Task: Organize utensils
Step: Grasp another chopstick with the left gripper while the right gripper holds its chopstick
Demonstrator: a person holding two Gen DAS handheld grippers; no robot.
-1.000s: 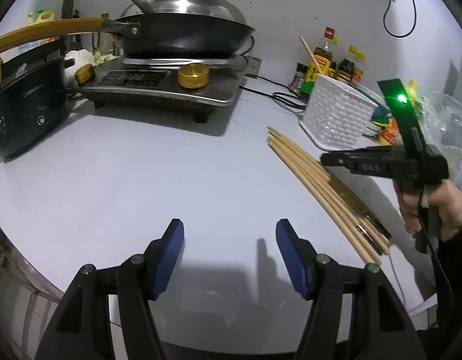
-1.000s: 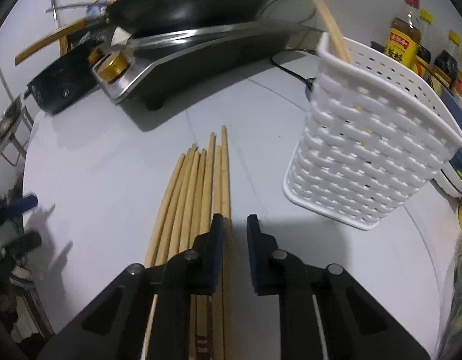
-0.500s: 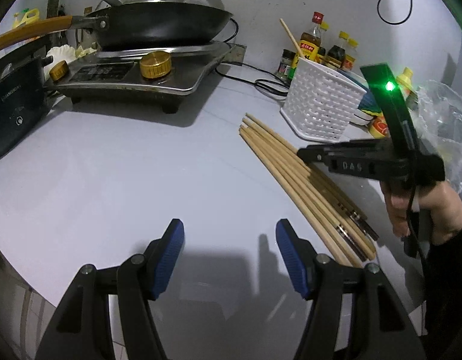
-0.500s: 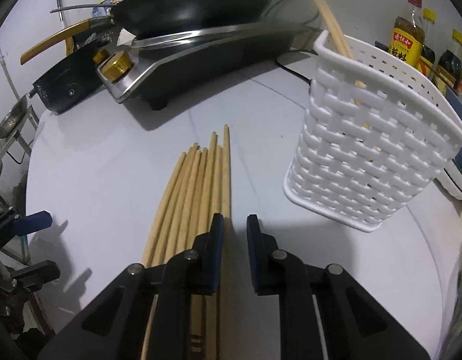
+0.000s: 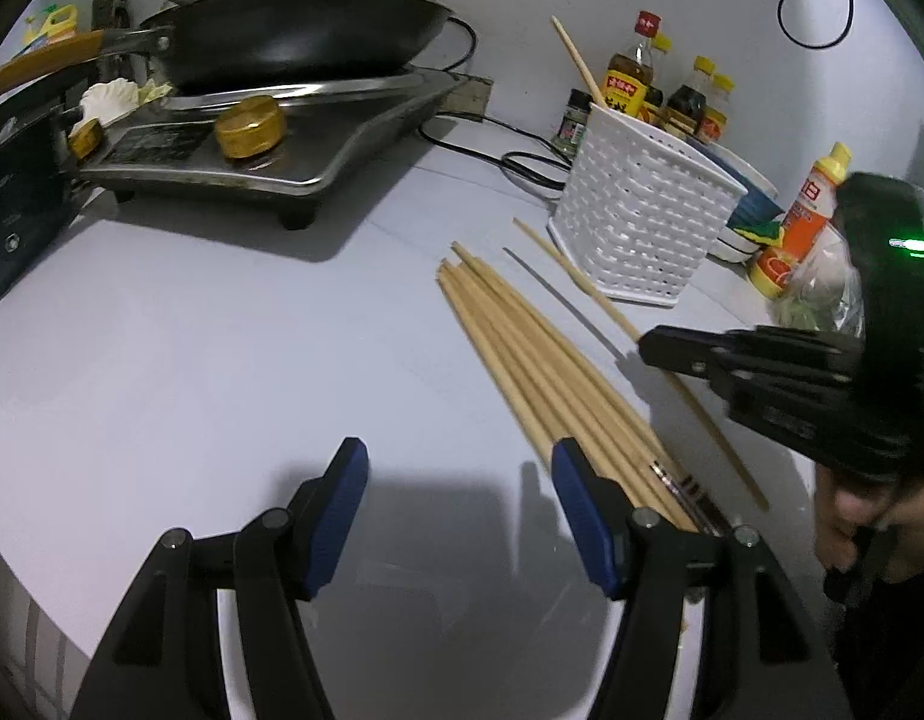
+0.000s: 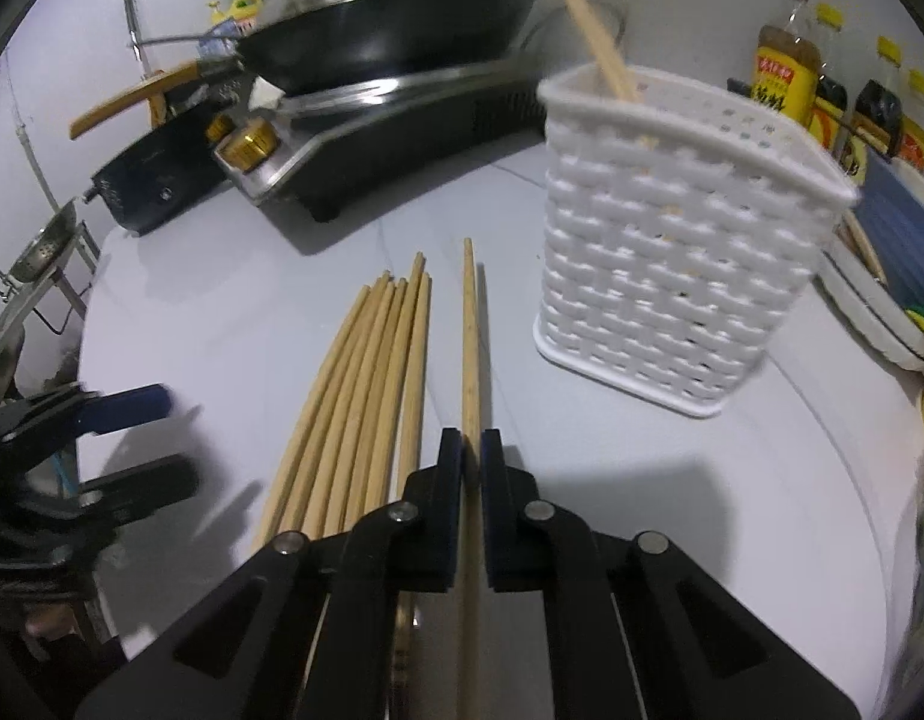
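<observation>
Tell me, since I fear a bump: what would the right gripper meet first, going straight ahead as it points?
Probably bare countertop left of the white basket. The right gripper, shut on one chopstick, points past it; depth unclear.

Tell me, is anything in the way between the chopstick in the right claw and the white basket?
Nothing visible is. The right claw is shut on one chopstick, apart from the chopstick bundle. Only bare table lies between it and the white basket, which already holds one chopstick.
</observation>
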